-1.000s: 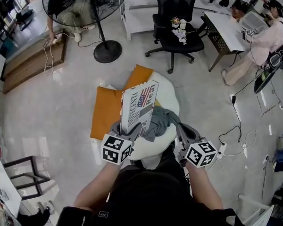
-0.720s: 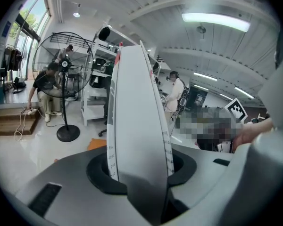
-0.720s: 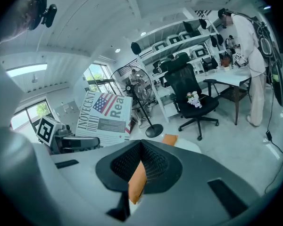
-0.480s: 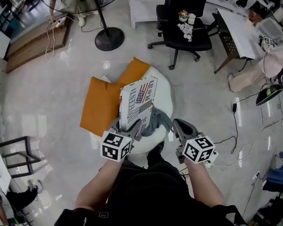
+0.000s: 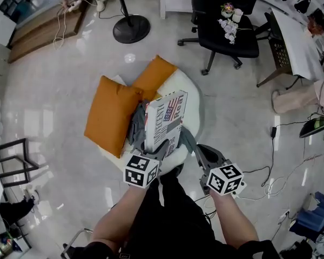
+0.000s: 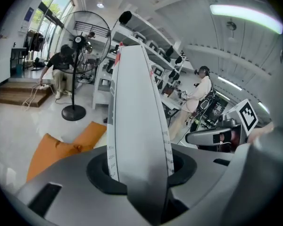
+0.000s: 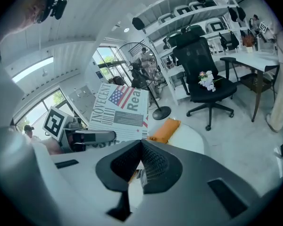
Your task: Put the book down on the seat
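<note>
Left hand-held gripper (image 5: 161,147) pinches the book's (image 5: 166,120) lower edge, holding it upright over the white round seat (image 5: 193,99). Just beside it, the right hand-held gripper (image 5: 198,151) has its jaws pressed together, empty. Grey cloth (image 5: 136,125) and orange cushions (image 5: 110,112) lie beyond.

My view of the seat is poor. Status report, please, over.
Left gripper shut on book, over white seat, not yet down. Right gripper shut, empty. Grey cloth under book, orange cushions beside.
</note>
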`<state>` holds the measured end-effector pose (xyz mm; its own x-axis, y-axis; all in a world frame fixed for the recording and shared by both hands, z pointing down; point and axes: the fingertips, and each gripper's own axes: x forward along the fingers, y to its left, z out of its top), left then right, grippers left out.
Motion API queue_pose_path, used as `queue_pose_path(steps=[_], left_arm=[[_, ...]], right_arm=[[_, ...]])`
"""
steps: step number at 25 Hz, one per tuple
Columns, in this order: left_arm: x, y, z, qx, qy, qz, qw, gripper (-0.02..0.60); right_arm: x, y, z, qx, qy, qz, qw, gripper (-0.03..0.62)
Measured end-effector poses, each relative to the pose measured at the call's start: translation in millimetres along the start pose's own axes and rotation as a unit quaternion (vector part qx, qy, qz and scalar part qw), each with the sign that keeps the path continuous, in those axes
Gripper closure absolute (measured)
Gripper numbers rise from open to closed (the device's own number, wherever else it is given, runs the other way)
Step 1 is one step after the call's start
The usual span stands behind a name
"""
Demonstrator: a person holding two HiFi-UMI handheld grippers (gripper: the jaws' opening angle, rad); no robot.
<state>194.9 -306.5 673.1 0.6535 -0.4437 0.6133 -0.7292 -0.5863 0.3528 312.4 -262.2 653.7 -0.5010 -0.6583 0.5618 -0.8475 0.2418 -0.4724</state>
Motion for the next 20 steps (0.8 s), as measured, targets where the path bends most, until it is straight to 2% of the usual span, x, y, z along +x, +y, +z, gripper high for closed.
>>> queue_pose_path(steps=[8, 13, 17, 20], left_arm=[[112, 54, -73, -0.068, 0.012, 0.020, 0.9974, 0.414], [172, 84, -119, -0.145, 0.001, 0.045, 0.9885, 0.414], [209, 101, -158, -0.165, 0.018, 0.043, 0.9852, 0.414], [242, 117, -183, -0.194, 0.030, 0.034, 0.9799, 0.414]], right_arm=[[85, -60, -67, 0.016, 0.032, 0.012, 0.999, 0.582], [133, -103, -104, 0.054, 0.012, -0.005, 0.998, 0.582], [164, -114, -136, 0.083, 0.014, -0.005, 0.996, 0.582], [177, -119, -162, 0.090, 0.029, -0.005, 0.996, 0.582]])
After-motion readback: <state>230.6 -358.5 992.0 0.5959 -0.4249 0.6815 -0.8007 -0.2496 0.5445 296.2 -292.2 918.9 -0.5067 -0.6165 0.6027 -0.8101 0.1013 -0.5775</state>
